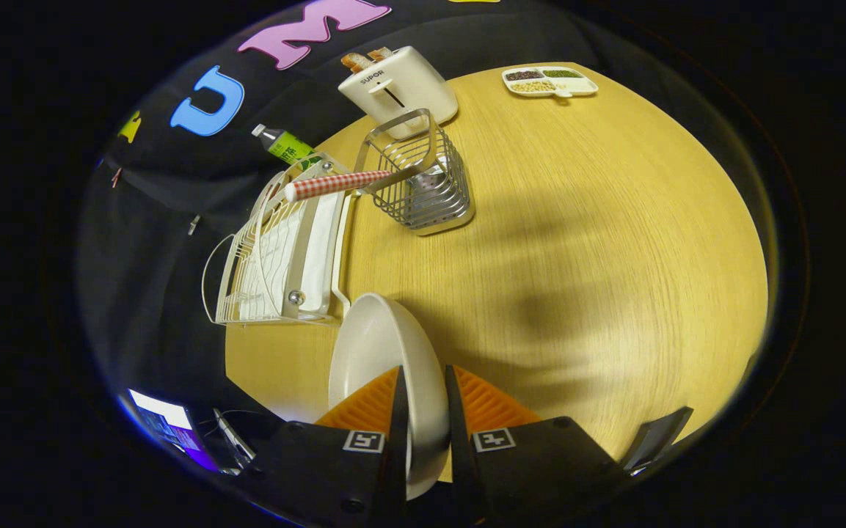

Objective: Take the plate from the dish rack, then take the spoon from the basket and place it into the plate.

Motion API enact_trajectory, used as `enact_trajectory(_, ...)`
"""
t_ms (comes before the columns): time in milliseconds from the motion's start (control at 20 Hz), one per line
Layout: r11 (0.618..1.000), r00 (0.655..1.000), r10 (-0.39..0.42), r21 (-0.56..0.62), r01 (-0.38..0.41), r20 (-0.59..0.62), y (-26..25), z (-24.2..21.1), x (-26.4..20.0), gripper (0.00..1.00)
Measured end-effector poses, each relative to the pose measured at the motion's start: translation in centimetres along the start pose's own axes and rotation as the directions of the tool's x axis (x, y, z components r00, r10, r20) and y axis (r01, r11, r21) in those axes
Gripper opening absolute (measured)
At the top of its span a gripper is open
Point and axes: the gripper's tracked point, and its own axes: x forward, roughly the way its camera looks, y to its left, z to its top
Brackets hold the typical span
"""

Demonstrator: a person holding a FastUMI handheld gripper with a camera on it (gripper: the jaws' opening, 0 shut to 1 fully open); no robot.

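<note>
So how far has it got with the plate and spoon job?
The first step looks done: the plate is out of the dish rack, gripped by its rim in the gripper, held above the table. Still to come: setting it down, then fetching the spoon, whose checked handle still sticks out of the wire basket.

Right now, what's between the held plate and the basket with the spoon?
Bare tabletop in the gripper view. The claw is shut on the plate; the basket holding the spoon stands beyond, dish rack beside.
</note>
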Motion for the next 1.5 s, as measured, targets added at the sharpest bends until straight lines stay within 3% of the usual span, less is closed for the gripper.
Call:
enact_trajectory(250,0.992,0.999,-0.021,-0.124,0.026,0.045,-1.6,0.6,0.5,0.41)
enact_trajectory(400,0.969,0.987,0.034,-0.247,0.006,0.16,-1.2,2.0,-0.1,0.8)
enact_trajectory(450,0.959,0.977,0.044,-0.283,0.018,0.209,-1.0,2.7,-0.6,0.84)
enact_trajectory(500,0.947,0.965,0.05,-0.32,0.037,0.258,-0.8,3.7,-1.5,0.99)
enact_trajectory(700,0.887,0.902,0.12,-0.453,0.09,0.414,2.0,7.8,-4.1,0.99)
enact_trajectory(1000,0.797,0.858,0.235,-0.596,0.099,0.457,7.5,11.6,-4.1,0.98)
enact_trajectory(1300,0.742,0.818,0.237,-0.641,0.197,0.525,8.2,15.7,-0.6,0.98)
enact_trajectory(1500,0.716,0.828,0.189,-0.652,0.252,0.527,6.7,16.6,2.2,0.98)
